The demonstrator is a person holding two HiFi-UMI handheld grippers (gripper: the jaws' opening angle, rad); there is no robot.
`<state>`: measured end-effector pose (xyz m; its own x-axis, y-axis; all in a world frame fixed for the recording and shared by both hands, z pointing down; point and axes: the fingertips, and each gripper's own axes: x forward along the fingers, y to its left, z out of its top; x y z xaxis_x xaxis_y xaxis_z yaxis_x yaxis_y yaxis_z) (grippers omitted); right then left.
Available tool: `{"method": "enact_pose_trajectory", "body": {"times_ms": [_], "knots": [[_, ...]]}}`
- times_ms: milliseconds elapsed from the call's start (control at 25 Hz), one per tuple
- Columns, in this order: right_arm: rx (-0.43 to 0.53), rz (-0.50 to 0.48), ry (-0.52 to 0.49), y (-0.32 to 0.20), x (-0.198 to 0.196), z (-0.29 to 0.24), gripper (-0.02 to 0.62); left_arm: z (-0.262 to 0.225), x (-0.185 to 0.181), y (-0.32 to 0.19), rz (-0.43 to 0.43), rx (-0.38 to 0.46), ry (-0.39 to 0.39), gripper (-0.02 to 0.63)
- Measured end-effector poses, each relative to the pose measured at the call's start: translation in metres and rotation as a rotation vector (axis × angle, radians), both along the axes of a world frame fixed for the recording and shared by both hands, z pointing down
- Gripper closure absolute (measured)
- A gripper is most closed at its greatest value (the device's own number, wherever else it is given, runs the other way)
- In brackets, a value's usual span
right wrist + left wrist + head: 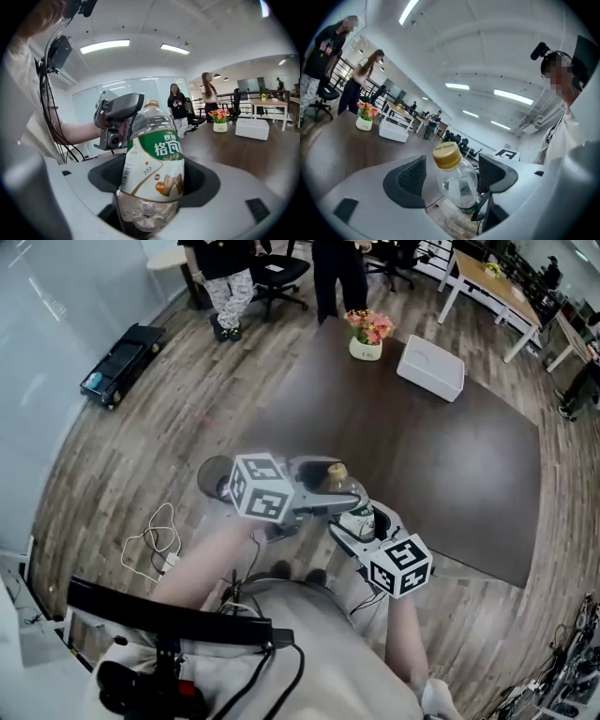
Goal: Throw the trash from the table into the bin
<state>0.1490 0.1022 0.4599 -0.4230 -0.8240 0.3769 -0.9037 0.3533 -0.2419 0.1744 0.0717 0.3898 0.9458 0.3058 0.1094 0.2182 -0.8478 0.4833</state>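
Note:
A clear plastic bottle (339,486) with a gold cap and a green and white label is held up in the air in front of me. My right gripper (354,521) is shut on its lower body; the right gripper view shows the bottle (154,168) standing between the dark pads (202,180). My left gripper (319,491) is open, and its jaws stand on either side of the cap (448,156) without touching it. A dark round bin (214,478) sits on the floor below, partly hidden behind the left gripper's marker cube.
The dark brown table (450,456) bears a white box (430,368) and a pot of flowers (367,334) at its far end. Two people stand beyond it near office chairs. A white cable (155,545) and a black case (122,362) lie on the wooden floor.

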Motion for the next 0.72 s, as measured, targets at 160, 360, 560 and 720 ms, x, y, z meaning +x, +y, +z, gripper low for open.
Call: {"method": "enact_pose_trajectory", "body": {"times_ms": [160, 360, 560, 720], "knots": [[0.031, -0.120, -0.035, -0.016, -0.008, 0.001, 0.245, 0.010, -0.007, -0.011, -0.090, 0.009, -0.029, 0.279], [0.014, -0.194, -0.053, -0.026, -0.029, 0.007, 0.244, 0.016, -0.030, -0.025, -0.161, -0.027, -0.034, 0.327], [-0.023, -0.245, -0.028, -0.067, -0.078, 0.011, 0.244, 0.020, -0.081, -0.066, -0.202, -0.072, -0.009, 0.330], [-0.023, -0.221, 0.014, -0.111, -0.107, 0.017, 0.244, 0.027, -0.122, -0.117, -0.238, -0.169, 0.080, 0.330]]}}
